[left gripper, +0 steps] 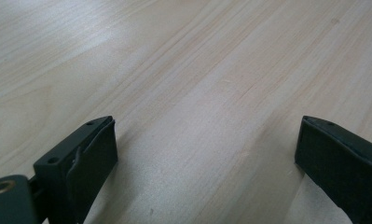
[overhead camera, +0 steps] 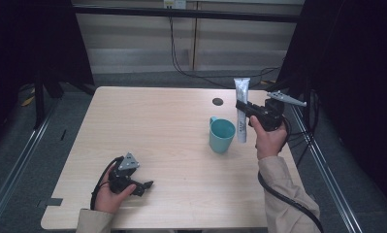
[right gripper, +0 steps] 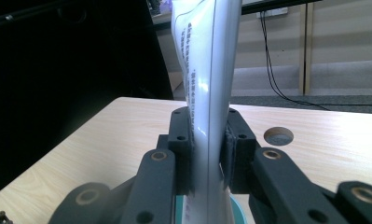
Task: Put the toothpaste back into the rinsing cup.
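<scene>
A white tube (overhead camera: 241, 109) with small print stands nearly upright at the right of the table, held in the air by my right gripper (overhead camera: 243, 107), which is shut on it. In the right gripper view the tube (right gripper: 207, 93) rises between the two black jaws, pinched at its middle. Just left of the tube stands a teal cup (overhead camera: 221, 135) with its handle to the left; its rim (right gripper: 237, 210) peeks below the jaws. My left gripper (overhead camera: 146, 187) rests low over the table's near left, open, with bare wood between its fingers (left gripper: 88, 154).
The light wooden table (overhead camera: 157, 126) has a round cable hole (overhead camera: 217, 102) behind the cup. Black cables hang down the back wall and trail on the floor. Dark frame posts stand at both sides of the table.
</scene>
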